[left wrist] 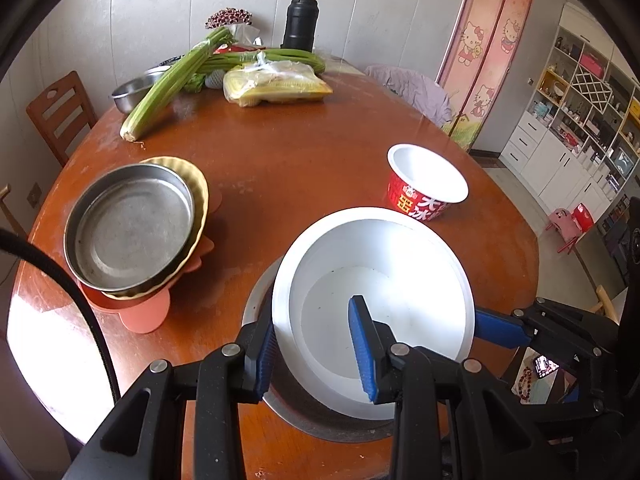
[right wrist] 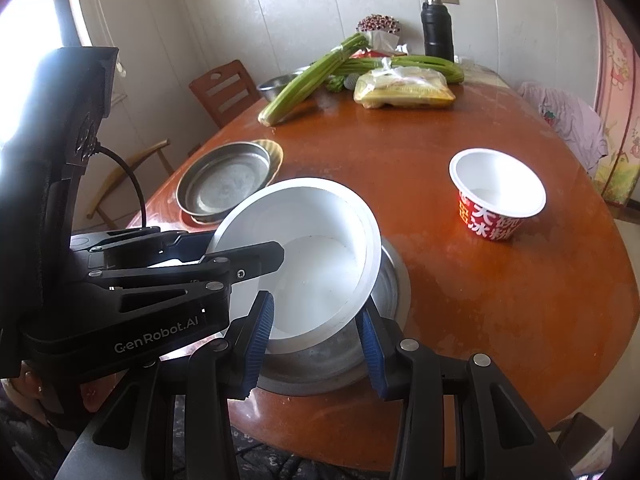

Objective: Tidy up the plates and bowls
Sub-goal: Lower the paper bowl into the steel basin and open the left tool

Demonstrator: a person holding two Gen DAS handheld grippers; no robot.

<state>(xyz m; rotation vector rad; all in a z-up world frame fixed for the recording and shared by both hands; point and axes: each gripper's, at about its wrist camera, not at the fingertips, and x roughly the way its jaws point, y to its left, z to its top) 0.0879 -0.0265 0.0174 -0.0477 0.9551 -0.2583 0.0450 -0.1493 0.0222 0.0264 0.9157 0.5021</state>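
A white bowl [left wrist: 380,292] sits tilted in a shallow metal plate [left wrist: 304,408] near the table's front edge; both also show in the right wrist view, the bowl [right wrist: 316,264] and the plate [right wrist: 384,292]. My left gripper [left wrist: 320,354] is open, its jaws astride the bowl's left rim, one finger inside. My right gripper [right wrist: 316,344] is open, its jaws astride the bowl's near rim. A red paper bowl [left wrist: 424,184] stands to the right. A metal pan [left wrist: 128,228] is stacked on a yellow dish [left wrist: 200,188] and an orange plate [left wrist: 148,312] at the left.
Celery [left wrist: 172,80], a bagged noodle pack [left wrist: 276,84], a steel bowl [left wrist: 128,94] and a black flask [left wrist: 300,24] lie at the far end of the brown table [left wrist: 280,160]. A wooden chair [left wrist: 60,116] stands at the left.
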